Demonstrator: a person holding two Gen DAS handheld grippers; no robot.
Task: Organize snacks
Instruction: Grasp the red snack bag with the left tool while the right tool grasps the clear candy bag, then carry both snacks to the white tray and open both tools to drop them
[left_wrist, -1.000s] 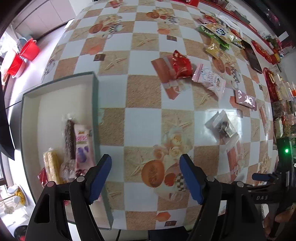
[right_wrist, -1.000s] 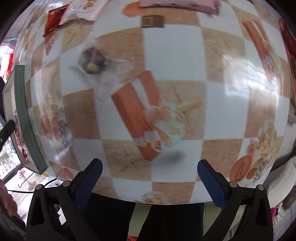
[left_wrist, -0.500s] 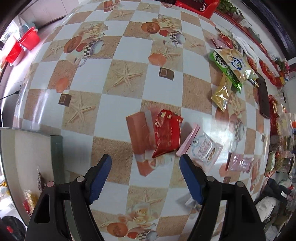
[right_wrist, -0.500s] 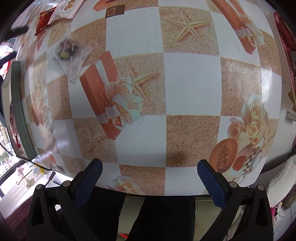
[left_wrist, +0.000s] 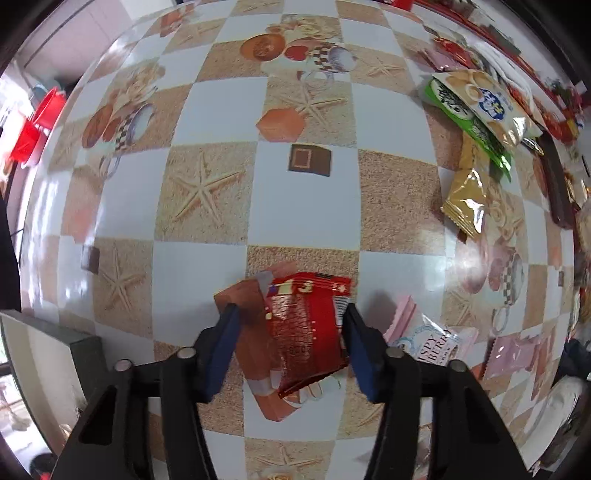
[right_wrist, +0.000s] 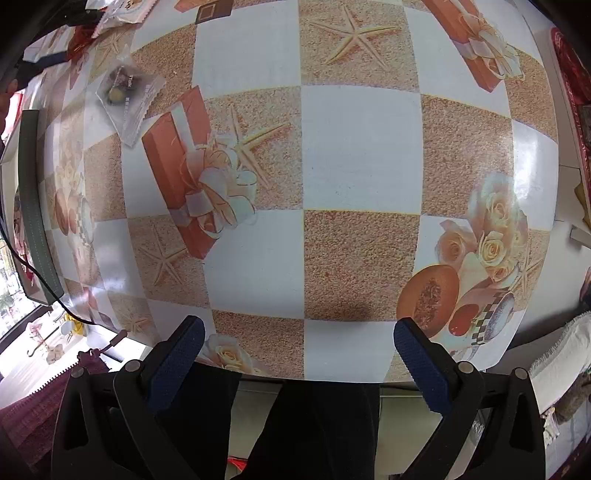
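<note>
Since the red snack packet (left_wrist: 304, 328) on the table (left_wrist: 306, 199) looks light and crinkly, we've got the left gripper (left_wrist: 290, 325) spread around it, ready to pinch mid-body; right gripper (right_wrist: 295, 341) hangs open, empty.

A checkered tablecloth (left_wrist: 306, 206), sand and white squares printed with starfish, roses and gift boxes, fills both views. In the left wrist view, red tubs (left_wrist: 35, 127) sit off the table at nine o'clock. In the right wrist view, a black cable (right_wrist: 40, 284) trails past the table edge at eight o'clock, and white cloth (right_wrist: 561, 354) bunches at four o'clock.
</note>
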